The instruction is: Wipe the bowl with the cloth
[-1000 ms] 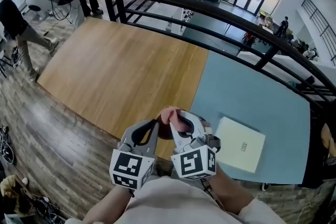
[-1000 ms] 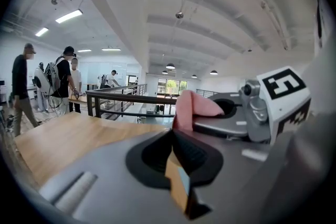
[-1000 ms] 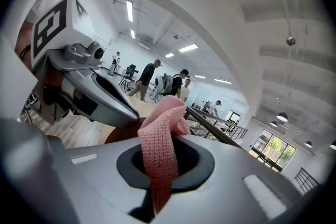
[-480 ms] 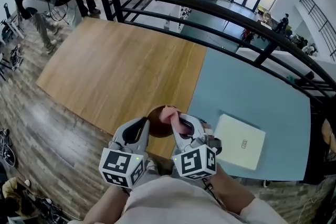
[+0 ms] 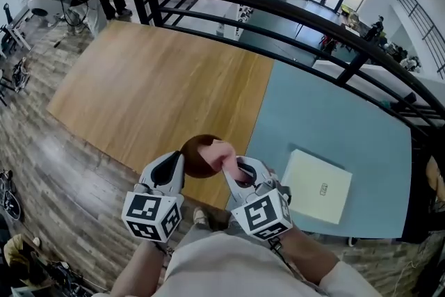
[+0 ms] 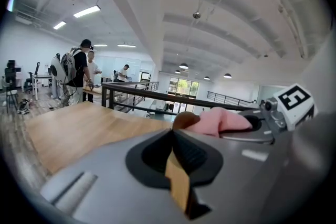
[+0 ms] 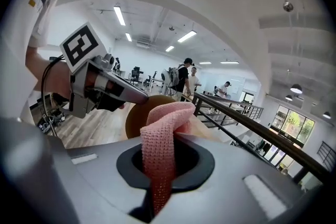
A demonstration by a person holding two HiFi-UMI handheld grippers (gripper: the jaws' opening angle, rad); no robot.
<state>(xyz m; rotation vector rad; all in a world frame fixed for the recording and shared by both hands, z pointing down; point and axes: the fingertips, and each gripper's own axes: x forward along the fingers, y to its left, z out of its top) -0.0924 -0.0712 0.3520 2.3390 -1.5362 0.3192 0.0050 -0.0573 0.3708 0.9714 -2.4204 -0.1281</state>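
Gripping the thin rim of the round brown wooden bowl in the left tongs, shut tight on that edge, and holding it over the near edge of the light wooden surface, tilting toward the right. Pinching the pink knitted cloth in the right tongs, likewise closed, and laying its folded end against the bowl. Keeping well apart from the cream square pad lying further right on the pale blue part.

The bowl sits above the table's near edge, between the left gripper and the right gripper, whose cloth touches it. To their right, a flat box lies on the mat; a railing runs behind.
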